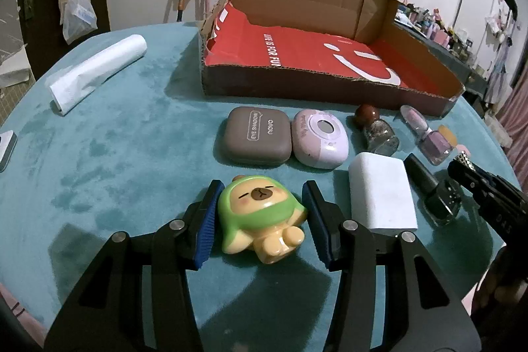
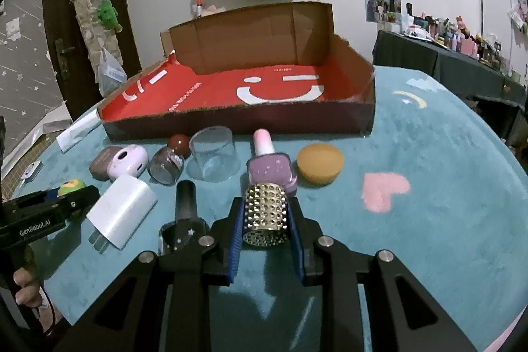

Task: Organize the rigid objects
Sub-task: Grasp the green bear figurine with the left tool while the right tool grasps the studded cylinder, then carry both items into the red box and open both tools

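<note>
While left tongs (image 1: 260, 216) straddle the bear figurine (image 1: 262, 216), right tongs (image 2: 265, 231) seemingly clamp the studded cylinder (image 2: 265, 216)

Left matte-black two-finger gripper (image 1: 262, 216) with ribbed blue rubber finger pads (image 1: 206, 220), round silver pivot screws, triangular frame cut-outs, right matte-black two-finger gripper (image 2: 265, 240) of identical build, white "GenRobot.AI" lettering on side, bare-skinned hand (image 2: 28, 289) on handle
</note>
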